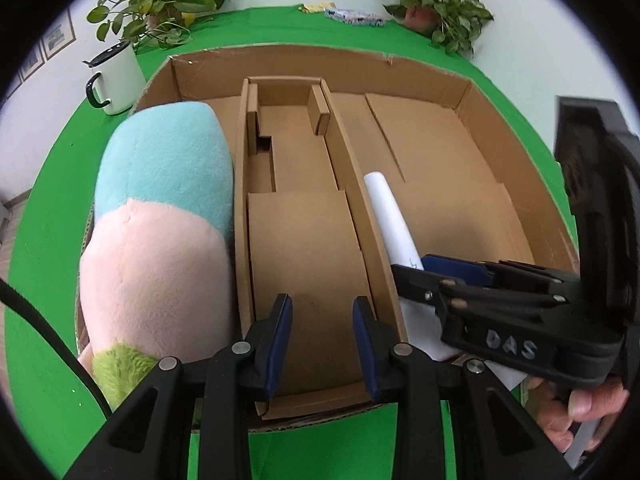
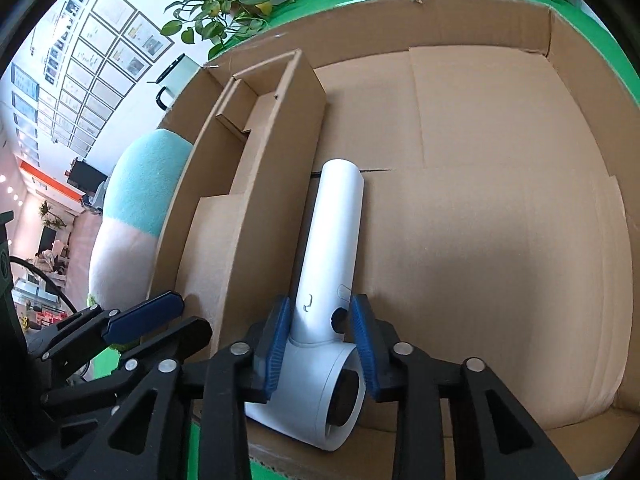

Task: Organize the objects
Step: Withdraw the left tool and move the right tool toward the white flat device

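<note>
A large open cardboard box [image 1: 520,152] lies on the green table, with a narrow cardboard insert [image 1: 296,208] in its middle. A plush toy [image 1: 160,232], blue, pink and green, lies in the box's left part. A white hair dryer [image 2: 332,264] lies in the right part against the insert; its handle shows in the left wrist view [image 1: 388,212]. My right gripper [image 2: 322,344] is shut on the dryer where handle meets head. My left gripper [image 1: 322,344] is open and empty over the insert's near end. It also shows in the right wrist view [image 2: 160,324].
A white mug [image 1: 116,78] with a black handle stands left of the box. Two potted plants [image 1: 160,4] [image 1: 436,4] stand at the table's far edge, with small packets [image 1: 352,14] between them. The box's right section floor [image 2: 500,220] is bare cardboard.
</note>
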`<state>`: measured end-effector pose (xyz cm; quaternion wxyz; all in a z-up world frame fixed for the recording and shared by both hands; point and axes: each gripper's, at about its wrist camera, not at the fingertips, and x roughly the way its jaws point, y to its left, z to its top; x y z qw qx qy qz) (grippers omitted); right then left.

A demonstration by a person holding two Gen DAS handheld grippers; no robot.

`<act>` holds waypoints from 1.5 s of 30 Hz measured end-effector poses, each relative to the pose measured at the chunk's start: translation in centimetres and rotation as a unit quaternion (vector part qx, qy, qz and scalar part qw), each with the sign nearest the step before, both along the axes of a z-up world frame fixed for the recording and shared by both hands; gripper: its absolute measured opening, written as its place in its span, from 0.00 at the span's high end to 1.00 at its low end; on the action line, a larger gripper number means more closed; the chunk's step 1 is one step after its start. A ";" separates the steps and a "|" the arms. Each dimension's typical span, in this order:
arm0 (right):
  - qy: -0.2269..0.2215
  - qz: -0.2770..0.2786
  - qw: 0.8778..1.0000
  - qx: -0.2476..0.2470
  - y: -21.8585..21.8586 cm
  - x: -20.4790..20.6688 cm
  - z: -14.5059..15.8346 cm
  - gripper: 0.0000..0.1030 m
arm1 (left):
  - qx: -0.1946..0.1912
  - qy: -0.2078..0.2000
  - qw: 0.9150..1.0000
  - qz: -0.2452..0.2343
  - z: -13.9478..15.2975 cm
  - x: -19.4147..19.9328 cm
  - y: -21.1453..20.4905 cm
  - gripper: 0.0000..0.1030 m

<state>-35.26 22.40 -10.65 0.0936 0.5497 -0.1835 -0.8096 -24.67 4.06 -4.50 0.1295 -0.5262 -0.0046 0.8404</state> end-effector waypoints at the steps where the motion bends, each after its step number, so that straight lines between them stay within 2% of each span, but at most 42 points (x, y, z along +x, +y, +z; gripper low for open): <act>1: 0.017 0.003 1.000 0.001 0.0 0.6 0.6 0.51 | -0.001 0.009 1.000 0.007 0.3 0.2 -0.2 0.71; 3: 0.051 -0.005 0.998 0.027 0.0 1.5 1.8 0.27 | 0.001 0.037 0.999 0.020 1.3 0.9 -0.6 0.71; 5: 0.086 -0.021 0.994 0.059 0.4 3.1 3.4 0.18 | 0.008 0.076 0.997 0.030 2.8 1.9 -1.0 0.71; 6: 0.102 -0.029 0.992 0.070 0.6 3.9 4.1 0.17 | 0.008 0.098 0.994 0.037 3.5 2.5 -1.3 0.67; 8: 0.145 -0.053 0.983 0.099 1.0 6.4 5.7 0.17 | -0.004 0.154 0.986 0.063 5.1 4.1 -1.8 0.48; 9: 0.168 -0.066 0.977 0.112 1.3 7.8 6.5 0.16 | -0.007 0.191 0.978 0.078 5.9 5.1 -2.1 0.33; 10: 0.208 -0.088 0.965 0.133 1.5 10.2 7.7 0.15 | -0.008 0.225 0.970 0.092 6.6 6.1 -2.3 0.22; 12: 0.249 -0.100 0.950 0.160 1.1 12.5 8.8 0.05 | -0.008 0.286 0.951 0.114 7.7 8.2 -2.5 0.20; 15: 0.304 -0.090 0.925 0.211 -0.6 16.4 10.3 0.04 | -0.015 0.319 0.941 0.109 8.4 10.1 -2.1 0.20; 17: 0.319 -0.081 0.916 0.231 -1.8 17.8 10.5 0.02 | -0.014 0.326 0.940 0.101 8.4 11.1 -1.7 0.20; 19: 0.325 -0.072 0.913 0.237 -2.8 19.4 10.5 0.02 | -0.010 0.327 0.940 0.097 8.3 11.9 -1.3 0.20; 26: 0.319 -0.072 0.921 0.212 -3.6 23.0 8.6 0.01 | -0.002 0.318 0.944 0.089 7.3 13.8 -0.9 0.20; 32: 0.308 -0.082 0.926 0.204 -2.9 23.7 6.9 0.01 | -0.011 0.318 0.943 0.096 6.6 14.6 -0.7 0.20; 45: 0.301 -0.095 0.929 0.194 -1.3 26.1 7.7 0.01 | -0.002 0.309 0.947 0.093 5.8 15.2 -0.1 0.20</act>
